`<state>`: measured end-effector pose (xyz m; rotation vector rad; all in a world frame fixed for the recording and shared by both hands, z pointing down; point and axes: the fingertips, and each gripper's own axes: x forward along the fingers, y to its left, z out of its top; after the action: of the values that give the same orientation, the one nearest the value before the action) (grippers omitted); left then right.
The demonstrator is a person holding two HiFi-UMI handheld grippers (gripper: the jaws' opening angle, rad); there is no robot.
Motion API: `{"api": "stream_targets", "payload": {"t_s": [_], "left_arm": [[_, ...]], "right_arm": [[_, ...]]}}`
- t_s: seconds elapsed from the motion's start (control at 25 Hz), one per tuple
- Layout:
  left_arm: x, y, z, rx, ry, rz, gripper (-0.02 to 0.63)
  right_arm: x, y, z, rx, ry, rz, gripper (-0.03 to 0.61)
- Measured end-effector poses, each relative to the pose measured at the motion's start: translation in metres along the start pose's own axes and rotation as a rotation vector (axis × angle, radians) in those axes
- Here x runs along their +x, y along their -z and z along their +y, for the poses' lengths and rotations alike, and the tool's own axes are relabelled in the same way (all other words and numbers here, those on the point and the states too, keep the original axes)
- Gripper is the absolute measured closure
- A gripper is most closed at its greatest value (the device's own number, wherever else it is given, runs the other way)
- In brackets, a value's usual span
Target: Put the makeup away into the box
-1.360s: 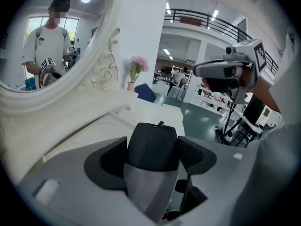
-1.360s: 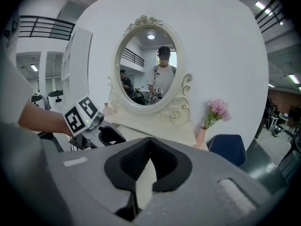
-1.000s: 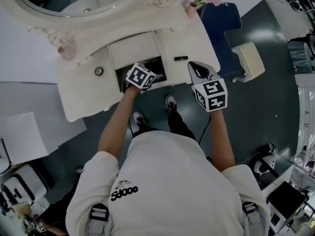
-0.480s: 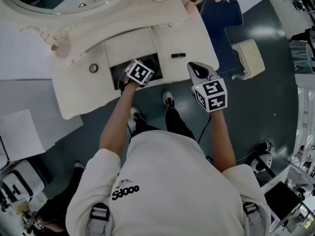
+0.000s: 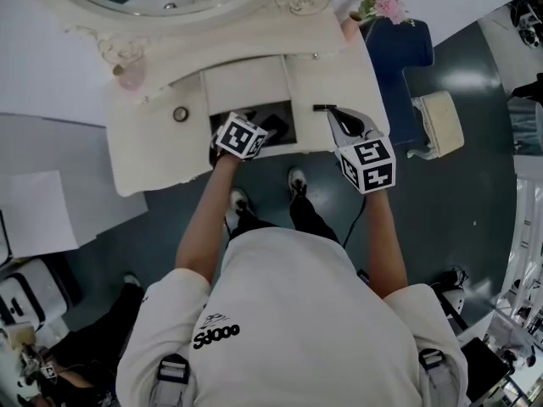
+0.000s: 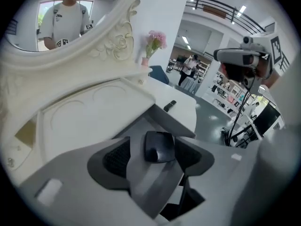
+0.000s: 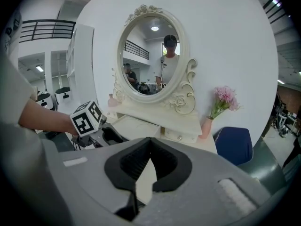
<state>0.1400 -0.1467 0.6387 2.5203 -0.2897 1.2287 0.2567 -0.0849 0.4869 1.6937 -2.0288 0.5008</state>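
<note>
Head view shows the left gripper (image 5: 265,128) drawn back a little from where it sat a second ago. A black compact (image 5: 275,124) now shows lying in the box (image 5: 254,115), the open compartment sunk into the white vanity top (image 5: 161,155). In the left gripper view the jaws stand apart, wider than the compact. It lies between them, close against the right pad, with a strip of pale surface showing on its left side. To my eye it is set down and let go, so that piece looks done.

The right gripper (image 5: 333,113) has edged nearer a slim black tube (image 5: 321,107), and its tip now sits just beside it on the vanity top, right of the box. In its own view the jaws meet at the tips with nothing between them. They would need to open before closing on the tube, which looks like the next thing to go in.
</note>
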Motion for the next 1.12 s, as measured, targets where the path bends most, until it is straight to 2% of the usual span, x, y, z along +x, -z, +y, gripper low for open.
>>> {"api": "stream_targets", "payload": {"t_s": [0.12,0.28,0.4,0.64,0.88,1.12], "left_arm": [[-0.035,-0.015,0.015,-0.023,-0.049,-0.106,0.373],[-0.081,-0.031,0.022,-0.014,-0.079,-0.247,0.501],[-0.116,-0.039,0.037,-0.026,-0.149,-0.347,0.588],[-0.175,-0.029,0.065,-0.092,-0.278,-0.452,0.595],[-0.217,0.01,0.095,-0.188,-0.401,-0.477,0.595],[-0.24,0.051,0.117,-0.261,-0.47,-0.49,0.566]], "right_arm": [[0.012,-0.016,0.012,-0.036,-0.037,-0.015,0.575],[0.02,-0.03,0.031,-0.064,-0.065,-0.028,0.575],[0.032,-0.045,0.046,-0.101,-0.105,-0.049,0.575],[0.061,-0.08,0.081,-0.161,-0.22,-0.09,0.575],[0.092,-0.105,0.126,-0.241,-0.332,-0.095,0.575],[0.117,-0.114,0.174,-0.3,-0.422,-0.082,0.575]]}}
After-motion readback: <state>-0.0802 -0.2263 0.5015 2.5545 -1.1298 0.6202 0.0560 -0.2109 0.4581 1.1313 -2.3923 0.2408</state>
